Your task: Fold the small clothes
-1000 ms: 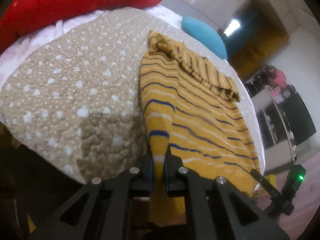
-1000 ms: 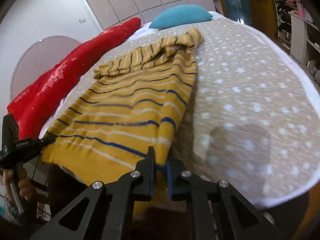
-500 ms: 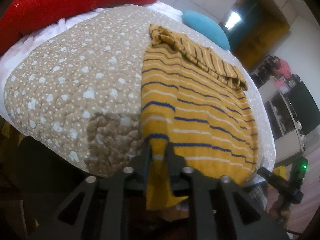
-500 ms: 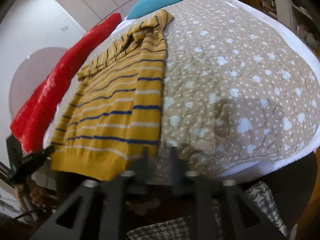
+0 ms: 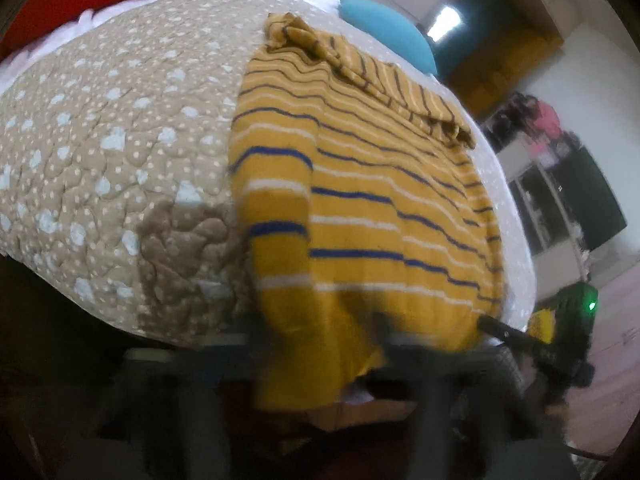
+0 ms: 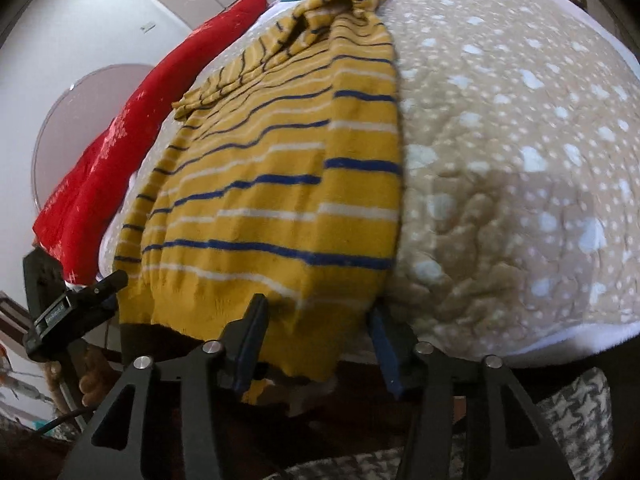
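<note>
A yellow sweater point(image 5: 360, 184) with blue and white stripes lies spread on the bed, its hem hanging over the near edge; it also shows in the right wrist view point(image 6: 280, 184). My left gripper point(image 5: 320, 336) is blurred by motion, its jaws apart on either side of the hanging sleeve end, not clamping it. My right gripper point(image 6: 316, 320) is open, its jaws wide apart at the sweater's hem corner, holding nothing. The other gripper shows at the edge of each view.
The bed is covered by a beige dotted quilt point(image 5: 100, 152) over a white sheet point(image 6: 580, 332). A red pillow point(image 6: 120, 152) and a teal pillow point(image 5: 384, 28) lie at the far end. Shelves and furniture point(image 5: 568, 184) stand beyond the bed.
Both grippers were shut on the sweater's lower corners; now both have opened and let go. The hem has dropped over the bed's edge, and both grippers have pulled back slightly.
</note>
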Tool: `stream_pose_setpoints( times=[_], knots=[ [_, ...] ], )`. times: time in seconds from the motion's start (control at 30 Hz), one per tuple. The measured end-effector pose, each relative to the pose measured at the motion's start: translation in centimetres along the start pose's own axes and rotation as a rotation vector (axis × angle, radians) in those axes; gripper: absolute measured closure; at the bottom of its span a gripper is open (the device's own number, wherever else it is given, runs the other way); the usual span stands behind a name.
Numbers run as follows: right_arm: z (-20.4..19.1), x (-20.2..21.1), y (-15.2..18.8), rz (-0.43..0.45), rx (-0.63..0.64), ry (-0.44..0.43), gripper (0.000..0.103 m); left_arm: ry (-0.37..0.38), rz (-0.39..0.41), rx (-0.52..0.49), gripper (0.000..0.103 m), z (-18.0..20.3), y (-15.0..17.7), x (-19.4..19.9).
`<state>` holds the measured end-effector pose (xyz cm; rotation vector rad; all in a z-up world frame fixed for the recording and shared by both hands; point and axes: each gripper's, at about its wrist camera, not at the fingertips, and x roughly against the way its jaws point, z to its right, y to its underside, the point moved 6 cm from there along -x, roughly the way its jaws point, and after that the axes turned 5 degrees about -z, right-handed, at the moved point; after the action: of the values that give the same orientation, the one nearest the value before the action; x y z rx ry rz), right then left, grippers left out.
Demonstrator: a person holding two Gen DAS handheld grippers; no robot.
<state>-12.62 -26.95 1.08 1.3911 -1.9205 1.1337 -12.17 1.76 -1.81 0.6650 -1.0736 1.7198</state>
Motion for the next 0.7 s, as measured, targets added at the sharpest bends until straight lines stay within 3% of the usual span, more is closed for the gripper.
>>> stream_pose_setpoints(
  times=[0.03,0.2,0.3,0.5,0.6,0.7],
  knots=[
    [-0.2,0.3,0.0,-0.001,0.009,-0.005,0.092,0.001,0.002,0.008,0.094,-0.1,-0.1,0.4],
    [-1.5,3.8,-1.0,0.058,0.03,-0.063,0.092,0.067,0.064,0.039,0.094,0.3,-1.7,3.7],
    [-3.0,6.0,-3.3,0.112,0.059,-0.106,0.092,0.099,0.104,0.029,0.094,1.4,-4.1,5.2],
    [-4.9,9.1,-11.5,0.233,0.091,-0.171,0.092,0.084,0.22,-0.037,0.094,4.9,-12.5,7.4],
    [-5.5,10.1,-16.3,0.302,0.112,-0.151,0.092,0.024,0.279,-0.093,0.094,6.6,-17.4,7.5],
    [-5.7,9.4,-20.9,0.325,0.101,-0.12,0.092,-0.015,0.282,-0.101,0.094,7.5,-22.0,5.8]
  ],
)
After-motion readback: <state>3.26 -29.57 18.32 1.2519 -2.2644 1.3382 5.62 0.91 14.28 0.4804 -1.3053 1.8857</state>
